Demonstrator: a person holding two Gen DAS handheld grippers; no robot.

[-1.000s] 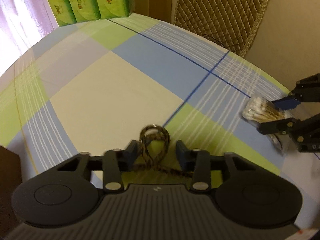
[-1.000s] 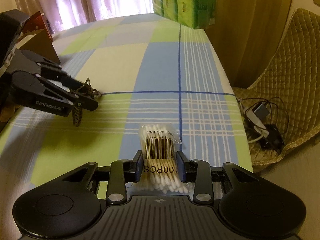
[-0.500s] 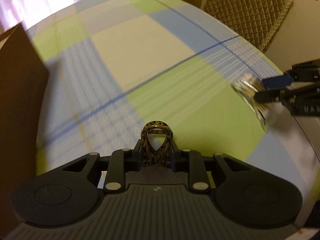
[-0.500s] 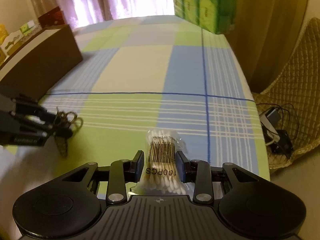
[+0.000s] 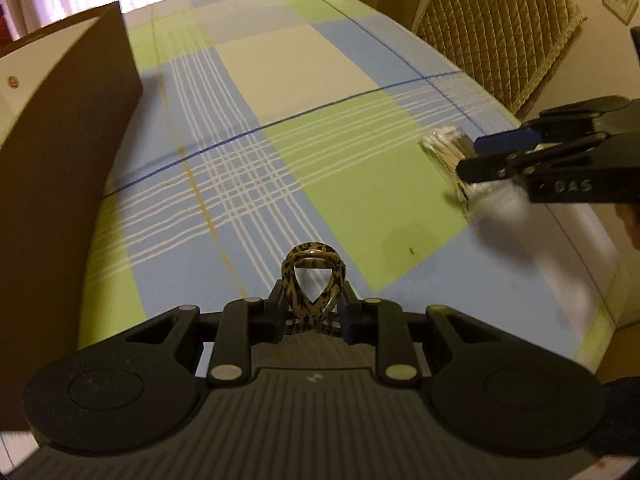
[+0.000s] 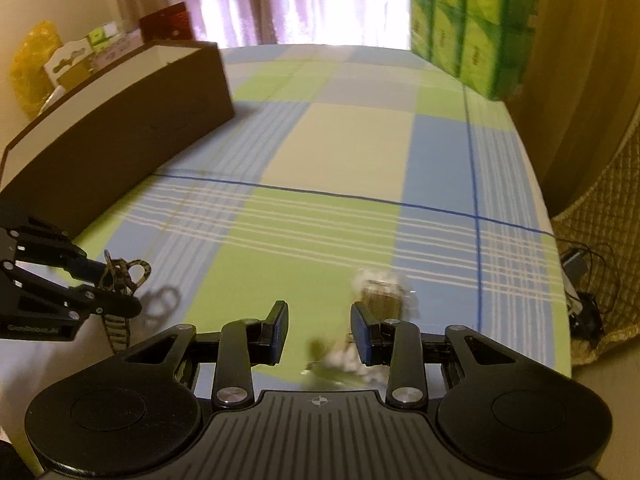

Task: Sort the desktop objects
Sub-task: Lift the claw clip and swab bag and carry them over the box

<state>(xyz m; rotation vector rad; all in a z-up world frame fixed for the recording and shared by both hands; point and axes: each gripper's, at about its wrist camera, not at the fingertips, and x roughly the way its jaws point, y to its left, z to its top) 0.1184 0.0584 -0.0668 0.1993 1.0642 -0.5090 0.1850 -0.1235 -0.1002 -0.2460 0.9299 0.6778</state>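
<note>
My left gripper (image 5: 312, 314) is shut on a leopard-print hair tie (image 5: 310, 276) and holds it above the checked tablecloth. The right wrist view shows that gripper (image 6: 120, 286) at the lower left, the hair tie (image 6: 128, 276) dangling from it. My right gripper (image 6: 320, 328) stands open, jaws wide apart. A clear pack of cotton swabs (image 6: 380, 300) is blurred beside its right finger; I cannot tell whether they touch. In the left wrist view the right gripper (image 5: 476, 156) is at the right edge, with the swab pack (image 5: 448, 148) at its fingertips.
A long brown box (image 6: 120, 140) with a pale inside stands along the table's left side, close to the left gripper (image 5: 60, 160). Green tissue packs (image 6: 468, 28) stand at the far end. A quilted chair (image 5: 492, 28) and floor cables (image 6: 580, 280) lie beyond the right edge.
The right gripper has opened and let go of the swab pack, which now sits off to its right finger. Both grippers have swung left towards the brown box; the left still holds the hair tie.
</note>
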